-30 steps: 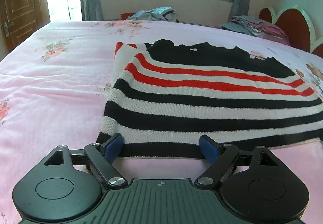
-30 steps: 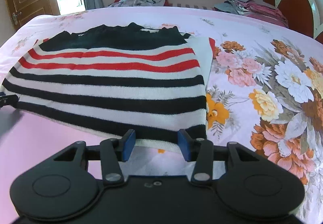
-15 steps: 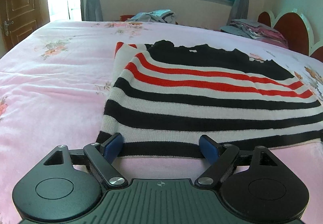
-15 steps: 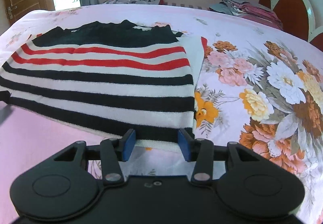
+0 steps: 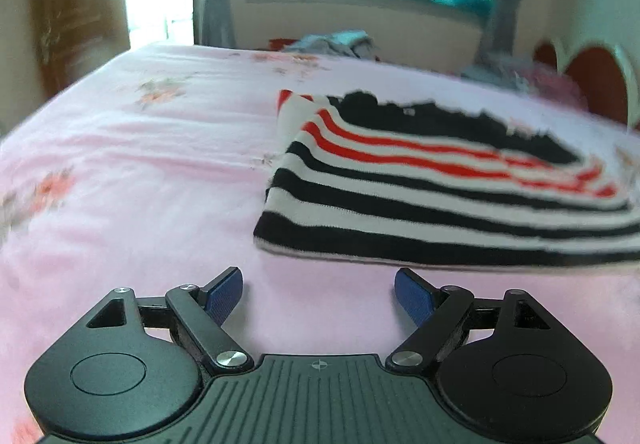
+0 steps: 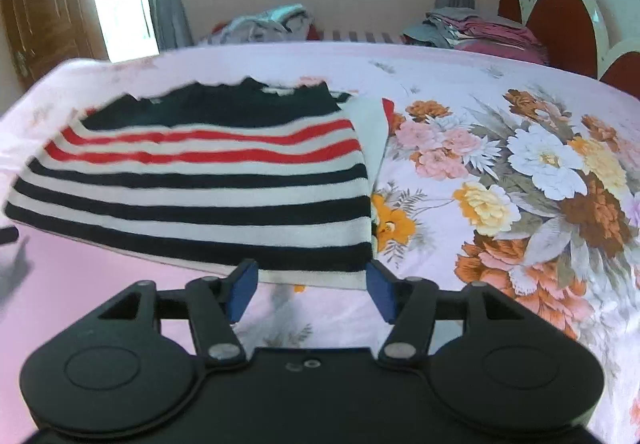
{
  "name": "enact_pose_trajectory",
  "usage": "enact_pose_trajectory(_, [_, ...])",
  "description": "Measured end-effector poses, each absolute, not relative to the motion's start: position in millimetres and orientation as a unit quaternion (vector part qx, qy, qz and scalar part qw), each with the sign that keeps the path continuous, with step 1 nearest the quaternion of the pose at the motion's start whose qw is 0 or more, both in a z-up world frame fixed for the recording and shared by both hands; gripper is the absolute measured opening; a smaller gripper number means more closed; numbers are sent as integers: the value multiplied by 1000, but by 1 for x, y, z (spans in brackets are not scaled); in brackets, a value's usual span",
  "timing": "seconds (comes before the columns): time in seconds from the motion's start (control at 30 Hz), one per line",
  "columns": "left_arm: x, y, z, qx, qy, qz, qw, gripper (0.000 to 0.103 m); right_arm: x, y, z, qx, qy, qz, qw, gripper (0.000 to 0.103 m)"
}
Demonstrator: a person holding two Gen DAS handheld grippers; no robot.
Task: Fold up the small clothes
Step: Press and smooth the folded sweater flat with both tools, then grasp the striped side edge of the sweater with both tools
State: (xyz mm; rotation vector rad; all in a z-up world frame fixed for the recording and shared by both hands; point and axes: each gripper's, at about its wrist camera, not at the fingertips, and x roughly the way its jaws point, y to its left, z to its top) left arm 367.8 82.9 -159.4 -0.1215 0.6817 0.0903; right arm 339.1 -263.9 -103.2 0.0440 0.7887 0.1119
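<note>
A striped sweater [image 5: 440, 204], black, white and red, lies flat on the pink bed with its sides folded in. My left gripper [image 5: 319, 290] is open over bare pink sheet, a short way back from the sweater's near left corner, with nothing between its blue pads. The left wrist view is blurred by motion. In the right wrist view the sweater [image 6: 200, 196] reaches down to my right gripper [image 6: 311, 284]. Its jaws stand partly apart, with the hem's near right corner lying between the fingertips. The pads do not press on it.
The floral bedspread [image 6: 520, 164] stretches to the right of the sweater. A loose pile of clothes [image 6: 272, 20] sits beyond the far edge under the window. Folded clothes [image 6: 480, 28] are stacked by the red headboard [image 6: 560, 24]. A wooden door [image 6: 36, 16] stands at the left.
My left gripper has drawn back from the sweater's hem, so bare sheet now shows between them. The right gripper has risen slightly, with the hem still between its fingertips. Neither gripper's jaws have changed.
</note>
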Motion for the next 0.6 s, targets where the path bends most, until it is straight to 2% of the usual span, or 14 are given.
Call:
enact_pose_trajectory(0.03, [365,86,-159,-82,329,40,940,82,339,-264,-102,31,387,60,920,34])
enact_pose_trajectory(0.07, [366,89,-160,-114,326,37,938,82,341,-265,-102,45,390,67,917,16])
enact_pose_trajectory(0.1, [370,94,-163,-148,327,35,933,82,343,-264,-101,54,390,73,916,8])
enact_pose_trajectory(0.13, [374,98,-167,-184,329,35,926,82,346,-261,-99,59,386,80,917,8])
enact_pose_trajectory(0.17, [380,104,-172,-227,329,37,916,75,349,-257,-98,60,384,85,918,6])
enact_pose_trajectory(0.2, [383,110,-178,-265,326,40,907,49,353,-255,-97,62,384,89,917,4])
enact_pose_trajectory(0.23, [389,115,-183,-296,327,43,896,38,359,-251,-95,64,385,94,916,4])
enact_pose_trajectory(0.27, [394,120,-189,-321,329,54,887,33,365,-248,-93,64,385,97,916,4])
enact_pose_trajectory(0.47, [404,147,-215,-455,273,49,846,34,401,-223,-92,62,390,118,911,4])
enact_pose_trajectory(0.6, [415,152,-223,-480,254,49,838,34,428,-201,-99,67,397,135,905,4])
